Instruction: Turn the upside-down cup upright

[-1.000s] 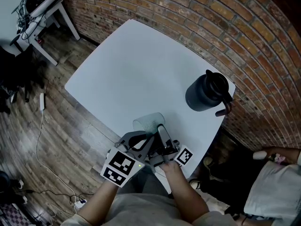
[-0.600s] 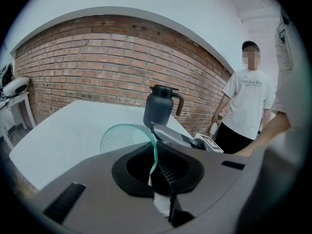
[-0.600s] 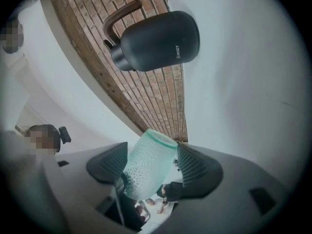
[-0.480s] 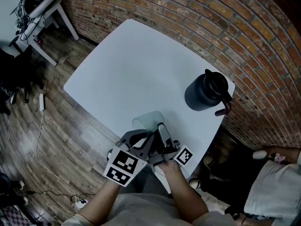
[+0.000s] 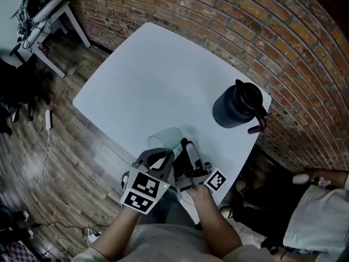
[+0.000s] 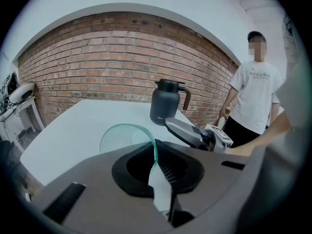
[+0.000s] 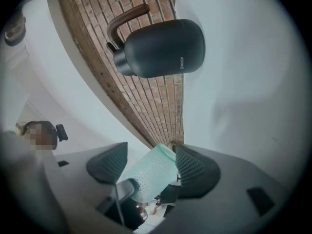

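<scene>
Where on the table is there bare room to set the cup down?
Bare: the white table from the far and left edges up to the black jug. Crowded: the near edge, where left gripper and right gripper meet at the cup.

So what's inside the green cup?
Nothing that shows. The left gripper view looks into the green cup and finds only its dotted bottom. The left gripper pinches the rim, and its body hides the near part of the inside.
</scene>
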The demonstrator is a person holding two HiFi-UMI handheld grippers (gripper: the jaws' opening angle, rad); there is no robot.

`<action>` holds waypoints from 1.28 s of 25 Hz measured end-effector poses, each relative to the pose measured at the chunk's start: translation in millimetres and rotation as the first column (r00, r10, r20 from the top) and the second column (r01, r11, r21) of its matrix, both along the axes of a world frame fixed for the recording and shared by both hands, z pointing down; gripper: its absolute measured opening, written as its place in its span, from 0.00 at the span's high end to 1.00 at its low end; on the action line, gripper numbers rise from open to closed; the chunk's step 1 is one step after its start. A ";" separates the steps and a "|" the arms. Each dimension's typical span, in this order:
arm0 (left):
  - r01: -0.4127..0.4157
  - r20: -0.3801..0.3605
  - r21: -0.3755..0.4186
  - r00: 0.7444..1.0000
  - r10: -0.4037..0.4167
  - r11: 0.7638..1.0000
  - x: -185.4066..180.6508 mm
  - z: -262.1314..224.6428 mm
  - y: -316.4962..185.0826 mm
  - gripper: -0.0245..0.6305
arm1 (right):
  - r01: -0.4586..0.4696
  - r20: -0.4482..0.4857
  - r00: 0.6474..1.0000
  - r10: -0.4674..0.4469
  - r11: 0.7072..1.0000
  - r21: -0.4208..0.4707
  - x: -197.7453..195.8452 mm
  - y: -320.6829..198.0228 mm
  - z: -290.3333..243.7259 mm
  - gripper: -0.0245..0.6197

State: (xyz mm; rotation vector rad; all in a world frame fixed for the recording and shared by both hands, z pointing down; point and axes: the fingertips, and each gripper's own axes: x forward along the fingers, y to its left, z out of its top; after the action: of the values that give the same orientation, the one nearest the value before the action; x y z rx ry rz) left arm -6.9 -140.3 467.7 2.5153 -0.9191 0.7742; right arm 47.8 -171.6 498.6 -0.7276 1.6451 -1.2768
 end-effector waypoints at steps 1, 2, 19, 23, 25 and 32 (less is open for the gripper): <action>0.001 0.005 -0.004 1.000 -0.001 1.000 -0.3 1.1 -0.2 0.93 | 0.000 -0.013 1.000 0.000 1.000 -0.004 0.4 -0.7 0.3 0.48; -0.001 0.011 -0.008 1.000 0.001 1.000 -0.1 2.7 -0.2 0.93 | -0.001 -0.029 1.000 0.001 1.000 -0.006 1.1 -1.0 0.9 0.49; -0.141 0.179 -0.087 0.972 0.155 0.986 3.1 33.6 -2.6 0.93 | -0.009 -0.376 0.926 0.045 0.995 0.098 7.6 12.5 -48.3 0.93; -0.212 0.206 -0.141 0.949 0.238 0.967 6.4 40.8 1.3 0.93 | -0.003 -0.463 0.884 0.059 0.993 0.121 12.3 24.5 -63.6 0.95; -0.241 0.222 -0.163 0.936 0.274 0.957 7.8 44.3 2.8 0.93 | -0.001 -0.487 0.871 0.065 0.991 0.131 14.0 30.7 -69.7 0.95; -0.339 0.303 -0.221 0.868 0.394 0.915 14.7 56.7 10.6 0.93 | -0.002 -0.516 0.853 0.075 0.990 0.141 18.7 45.4 -77.0 0.95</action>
State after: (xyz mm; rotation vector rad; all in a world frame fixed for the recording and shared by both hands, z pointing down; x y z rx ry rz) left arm 7.8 -129.7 524.4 2.4824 -0.4413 1.3825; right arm 66.5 -126.2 421.6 -1.0837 2.1146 -0.9694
